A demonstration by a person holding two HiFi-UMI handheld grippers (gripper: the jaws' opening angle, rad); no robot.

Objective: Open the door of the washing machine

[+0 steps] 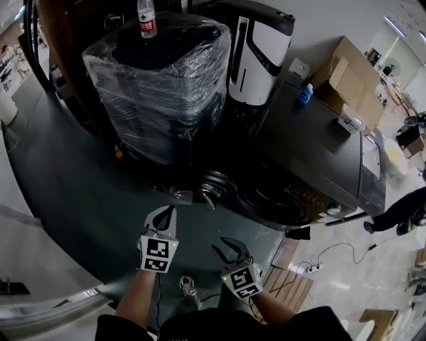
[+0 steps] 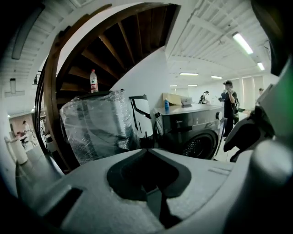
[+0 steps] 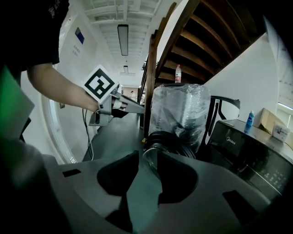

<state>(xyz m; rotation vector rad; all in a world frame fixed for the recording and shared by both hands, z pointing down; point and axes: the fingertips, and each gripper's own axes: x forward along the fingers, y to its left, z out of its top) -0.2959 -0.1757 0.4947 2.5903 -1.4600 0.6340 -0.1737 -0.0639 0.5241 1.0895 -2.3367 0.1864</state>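
Observation:
The dark washing machine stands at the right of the head view. Its round door is swung out to the left, and the drum opening shows. Both grippers hover in front of it, touching neither the machine nor the door. My left gripper is shut and empty. My right gripper is open with nothing between its fingers. In the left gripper view the machine lies ahead past the shut gripper. The right gripper view has the door just beyond the right gripper, with the left gripper at upper left.
A plastic-wrapped appliance with a water bottle on top stands left of the machine, and a white-and-black upright unit behind it. A blue bottle and cardboard boxes are at the back. A power strip lies on the floor; a person stands at right.

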